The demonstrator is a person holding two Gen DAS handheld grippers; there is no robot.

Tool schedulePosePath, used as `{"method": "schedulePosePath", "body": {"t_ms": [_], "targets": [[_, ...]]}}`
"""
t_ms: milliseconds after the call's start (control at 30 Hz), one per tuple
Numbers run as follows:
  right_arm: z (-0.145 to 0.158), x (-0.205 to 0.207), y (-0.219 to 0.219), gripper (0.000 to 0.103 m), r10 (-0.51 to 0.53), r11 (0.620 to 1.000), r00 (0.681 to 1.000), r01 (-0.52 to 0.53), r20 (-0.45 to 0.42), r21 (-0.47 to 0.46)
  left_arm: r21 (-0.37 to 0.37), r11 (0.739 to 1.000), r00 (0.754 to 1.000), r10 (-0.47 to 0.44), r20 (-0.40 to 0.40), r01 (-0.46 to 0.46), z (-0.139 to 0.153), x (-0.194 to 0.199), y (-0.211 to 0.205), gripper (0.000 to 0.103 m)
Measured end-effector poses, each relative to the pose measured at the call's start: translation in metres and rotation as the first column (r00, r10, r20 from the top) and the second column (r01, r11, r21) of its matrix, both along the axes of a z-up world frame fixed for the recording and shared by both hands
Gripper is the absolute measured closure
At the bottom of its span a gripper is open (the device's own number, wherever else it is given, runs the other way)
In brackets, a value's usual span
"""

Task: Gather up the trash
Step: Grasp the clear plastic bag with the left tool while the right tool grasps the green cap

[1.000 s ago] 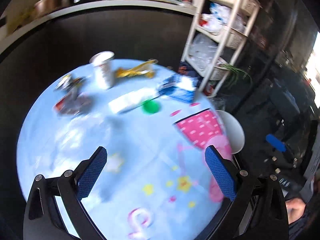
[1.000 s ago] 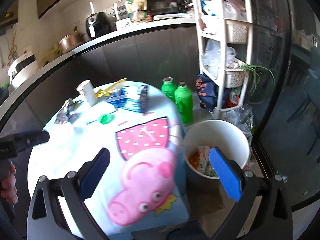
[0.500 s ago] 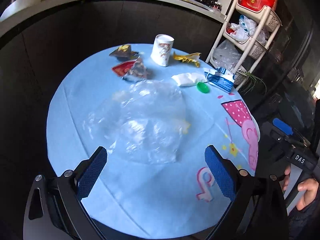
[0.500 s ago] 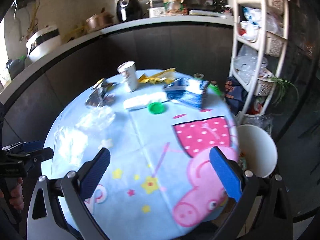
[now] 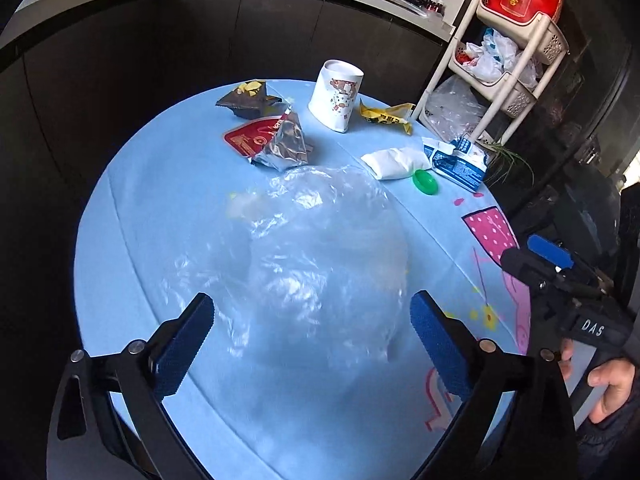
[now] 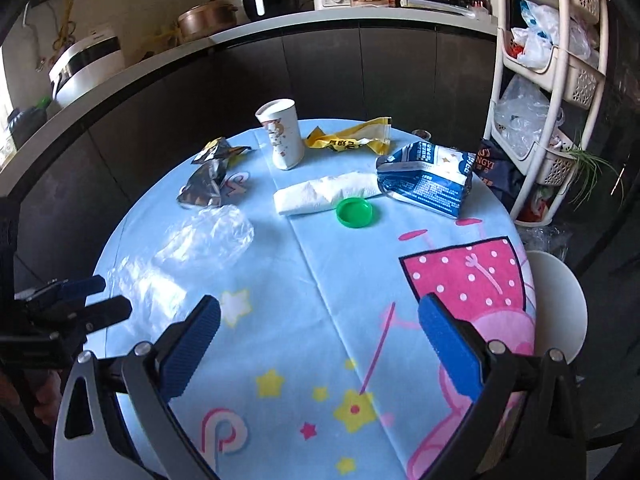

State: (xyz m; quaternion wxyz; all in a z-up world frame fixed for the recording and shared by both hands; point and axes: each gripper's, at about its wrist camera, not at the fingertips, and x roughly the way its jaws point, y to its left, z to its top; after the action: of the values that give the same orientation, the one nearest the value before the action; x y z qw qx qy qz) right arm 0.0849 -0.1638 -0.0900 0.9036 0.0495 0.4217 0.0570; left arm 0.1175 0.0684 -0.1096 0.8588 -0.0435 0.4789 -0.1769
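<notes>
A round table with a blue cartoon cloth bears trash. A clear plastic bag lies in front of my open left gripper. Beyond stand a paper cup, a red and silver foil wrapper, a dark wrapper, a yellow wrapper, a white napkin, a green lid and a blue packet. My right gripper is open and empty above the cloth's near middle.
A white bin stands by the table's right edge. A white shelf rack with bags stands at the back right. A dark counter with appliances runs behind the table.
Both grippers have swung left and closer over the table. The left now hangs right behind the clear bag. The bin has slid to the right edge of the right wrist view.
</notes>
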Motion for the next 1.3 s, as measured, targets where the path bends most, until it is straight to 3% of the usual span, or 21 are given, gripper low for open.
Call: {"method": "schedulePosePath", "body": {"t_ms": [233,500,633,733,1000,1200,1267,1300], "targets": [[-0.021,0.059,-0.001,0.031,0.018,0.999,0.999,-0.020,-0.044,-0.040,-0.003,1.000,0.999,-0.020,-0.049,0.019,-0.016,0.028,-0.009,0.009],[-0.052,0.122,-0.001,0.042,0.026,0.998,0.996,-0.031,-0.088,-0.061,0.019,0.998,0.996,-0.050,-0.073,0.051,-0.024,0.040,-0.010,0.009],[-0.062,0.134,-0.001,0.047,0.025,0.997,0.995,-0.033,-0.098,-0.071,0.037,0.997,0.996,-0.060,-0.071,0.062,-0.026,0.043,-0.011,0.009],[-0.066,0.136,-0.003,0.066,0.004,0.995,0.996,-0.012,-0.085,-0.100,0.044,0.998,0.997,-0.050,-0.066,0.053,-0.029,0.045,-0.009,0.009],[-0.053,0.108,0.000,0.067,0.040,0.995,0.998,-0.045,-0.057,-0.085,0.049,0.997,0.994,-0.062,-0.090,0.067,-0.037,0.054,-0.013,0.010],[-0.038,0.077,0.002,0.066,0.052,0.997,0.998,-0.054,-0.026,-0.054,0.033,0.997,0.994,-0.071,-0.080,0.074,-0.029,0.045,-0.013,0.057],[-0.033,0.069,0.003,0.066,0.057,0.998,0.998,-0.058,-0.015,-0.038,0.026,0.997,0.994,-0.076,-0.081,0.078,-0.025,0.041,-0.014,0.080],[-0.031,0.065,0.003,0.066,0.058,0.998,0.998,-0.058,-0.009,-0.033,0.025,0.997,0.994,-0.076,-0.083,0.079,-0.024,0.041,-0.014,0.086]]}}
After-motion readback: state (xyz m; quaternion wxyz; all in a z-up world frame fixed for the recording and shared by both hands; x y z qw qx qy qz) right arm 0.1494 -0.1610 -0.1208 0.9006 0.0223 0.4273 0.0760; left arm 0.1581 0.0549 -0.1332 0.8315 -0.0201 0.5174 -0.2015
